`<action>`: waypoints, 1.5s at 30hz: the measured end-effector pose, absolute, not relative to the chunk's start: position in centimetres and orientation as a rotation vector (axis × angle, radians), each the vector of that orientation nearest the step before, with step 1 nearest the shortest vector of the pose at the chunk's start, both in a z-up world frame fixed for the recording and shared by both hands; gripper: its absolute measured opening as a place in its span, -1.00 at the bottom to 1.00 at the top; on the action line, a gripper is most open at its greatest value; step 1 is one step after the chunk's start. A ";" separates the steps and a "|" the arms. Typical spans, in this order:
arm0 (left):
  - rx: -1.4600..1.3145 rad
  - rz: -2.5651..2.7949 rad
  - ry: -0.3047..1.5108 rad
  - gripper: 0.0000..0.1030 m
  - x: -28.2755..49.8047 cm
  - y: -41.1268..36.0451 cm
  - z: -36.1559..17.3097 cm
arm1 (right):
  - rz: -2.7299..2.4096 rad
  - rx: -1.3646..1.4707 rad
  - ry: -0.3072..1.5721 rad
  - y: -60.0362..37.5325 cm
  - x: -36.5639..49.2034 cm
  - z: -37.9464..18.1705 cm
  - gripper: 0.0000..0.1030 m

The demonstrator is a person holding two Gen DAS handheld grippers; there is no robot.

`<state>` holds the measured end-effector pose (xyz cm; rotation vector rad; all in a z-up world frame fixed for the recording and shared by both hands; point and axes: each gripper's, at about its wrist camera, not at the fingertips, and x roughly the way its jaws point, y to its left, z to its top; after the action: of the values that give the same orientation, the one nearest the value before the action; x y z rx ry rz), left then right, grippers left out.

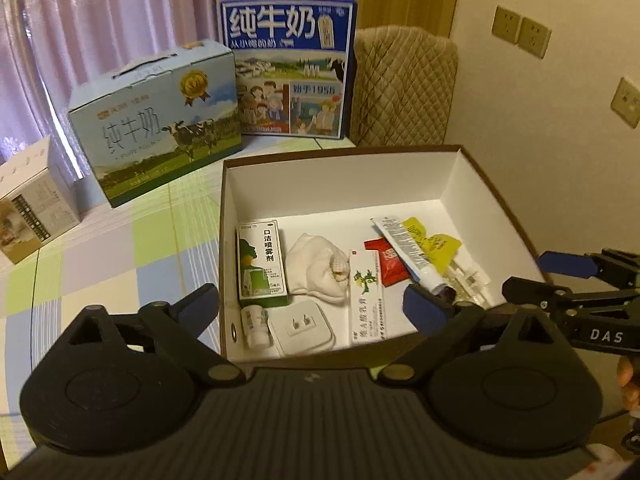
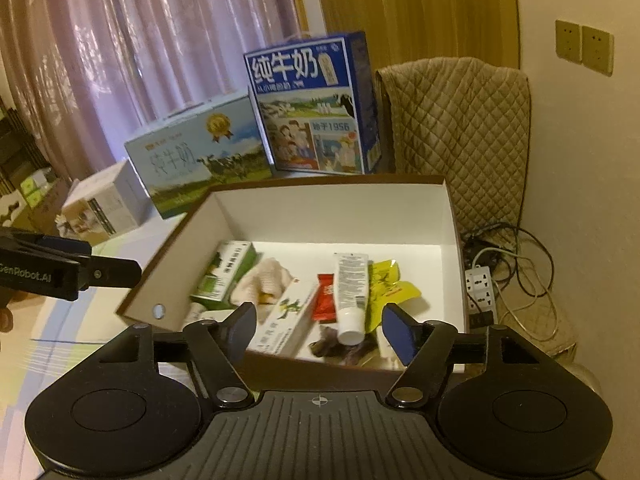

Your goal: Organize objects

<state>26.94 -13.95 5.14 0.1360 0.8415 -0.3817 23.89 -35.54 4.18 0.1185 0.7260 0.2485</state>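
A brown box with white inside [image 1: 472, 192] [image 2: 280, 216] stands on the checked cloth. In it lie a green spray carton [image 1: 262, 264] [image 2: 224, 276], a cream cloth bundle [image 1: 320, 266] [image 2: 266, 280], a long white-green carton [image 1: 366, 298] [image 2: 292, 316], a red sachet [image 1: 388, 260] [image 2: 325, 296], a white tube [image 1: 408, 250] [image 2: 351, 292], a yellow packet [image 1: 434, 246] [image 2: 386, 292], a small white bottle [image 1: 256, 326] and a flat white case [image 1: 302, 326]. My left gripper [image 1: 312, 310] is open above the box's near edge. My right gripper [image 2: 318, 330] is open too, empty, over the near right corner.
Two milk cartons [image 1: 160, 120] [image 1: 290, 68] stand behind the box, a smaller carton [image 1: 30, 200] at far left. A quilted chair cover [image 2: 460, 136] sits at the back right. A power strip [image 2: 480, 292] with tangled cables lies by the wall.
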 end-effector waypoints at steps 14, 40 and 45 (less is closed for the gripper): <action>0.016 -0.247 0.786 0.98 17.1 -7.2 7.8 | 0.240 0.095 0.707 -31.8 15.7 6.0 0.42; -0.044 -0.013 0.882 0.98 3.2 2.1 6.1 | 0.448 0.078 0.842 -23.5 7.7 5.3 0.43; -0.060 0.009 0.914 0.98 2.2 2.9 5.2 | 0.485 0.067 0.874 -22.4 6.8 4.5 0.43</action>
<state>2.23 2.95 5.18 -0.0601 0.9139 0.0091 6.85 -22.36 4.48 0.0665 0.8738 0.4850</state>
